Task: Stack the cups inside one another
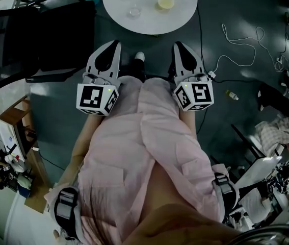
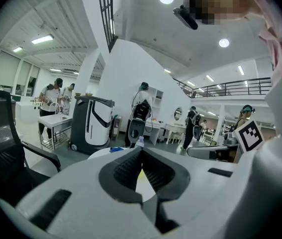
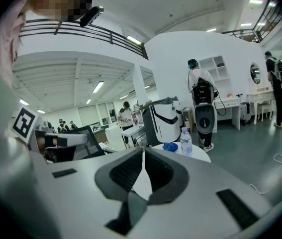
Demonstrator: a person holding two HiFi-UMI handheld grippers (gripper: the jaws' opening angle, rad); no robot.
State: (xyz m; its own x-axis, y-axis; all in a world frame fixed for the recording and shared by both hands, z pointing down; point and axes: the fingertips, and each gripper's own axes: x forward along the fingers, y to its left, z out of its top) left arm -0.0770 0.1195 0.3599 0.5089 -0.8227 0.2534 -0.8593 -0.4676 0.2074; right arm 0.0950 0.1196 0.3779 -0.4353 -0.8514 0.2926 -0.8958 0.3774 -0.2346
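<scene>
Both hand-held grippers are shut and carry nothing. The left gripper [image 1: 114,44] and the right gripper [image 1: 179,45] are held side by side in front of a person in a pink garment [image 1: 144,152], each with its jaw tips pressed together, as their own views confirm [image 2: 141,151] [image 3: 143,151].

Ahead of the tips and well apart from them stands a round white table [image 1: 149,25] on the dark floor. A small clear plastic cup [image 1: 134,10] sits near the table's middle, ahead of the left gripper. A pale yellow cup [image 1: 165,3] sits to its right, apart from it and ahead of the right gripper.

The table's far edge is cut off at the top of the head view. The clear cup is faint and hard to make out. In both gripper views the closed jaws cover the cups. The right gripper view shows only a clear water bottle [image 3: 186,141] and a blue object [image 3: 170,146] at the table's far edge.

Seen from above, both cups show round mouths, so they appear to stand upright, long axis vertical, openings up.
</scene>
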